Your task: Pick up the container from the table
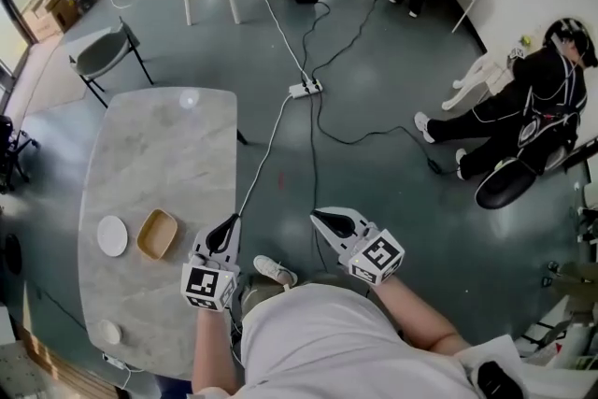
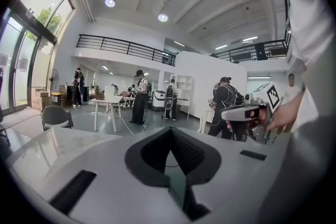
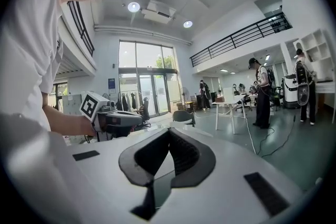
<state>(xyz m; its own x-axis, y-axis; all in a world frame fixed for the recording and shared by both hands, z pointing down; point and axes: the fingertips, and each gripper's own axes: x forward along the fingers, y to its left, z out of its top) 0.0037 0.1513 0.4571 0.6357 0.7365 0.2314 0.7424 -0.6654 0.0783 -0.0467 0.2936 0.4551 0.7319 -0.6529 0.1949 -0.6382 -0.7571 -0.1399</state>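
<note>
- Container waits untouched near the bench edge closest to the person, beside a white plate.
- Pressed together and empty, the left claw and right claw hang off the bench, the grasp seemingly not yet begun.

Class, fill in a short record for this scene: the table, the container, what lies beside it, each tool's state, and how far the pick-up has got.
Table: pale marble top
Container: tan, shallow, near the table's right edge
Beside it: white disc, on its left
Left tool: shut, empty, at the table's edge, clear of the container
Right tool: shut, empty, over the floor
Pick-up: not yet begun
</note>
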